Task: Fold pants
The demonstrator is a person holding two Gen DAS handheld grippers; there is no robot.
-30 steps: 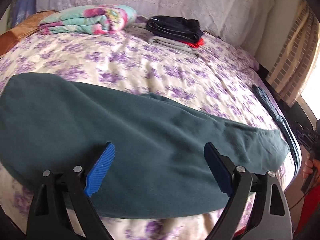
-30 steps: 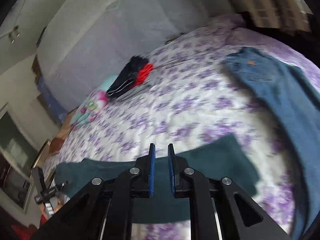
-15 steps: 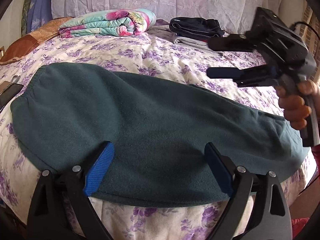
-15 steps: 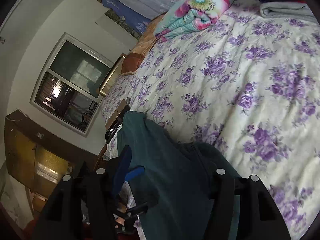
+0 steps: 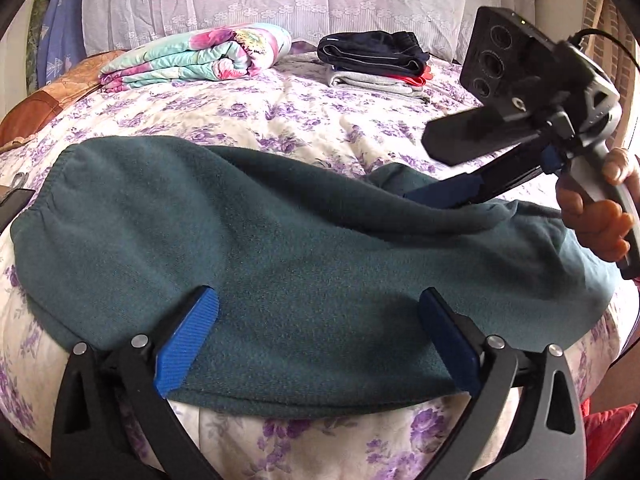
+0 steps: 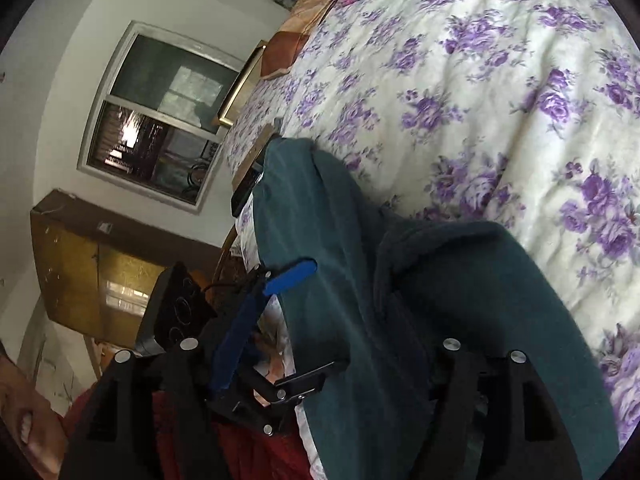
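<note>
— Lying on what, and pointing which way?
— On the bed [image 5: 320, 120]; the green pants [image 5: 280, 248] stretch lengthwise left to right across the left wrist view, waistband at the left, cuff end at the right.
— And the tongs?
— The left tongs [image 5: 318, 328] are spread wide over the near edge. The right tongs [image 6: 332, 344] are open too, their fingers straddling a raised fold near the cuff end.
</note>
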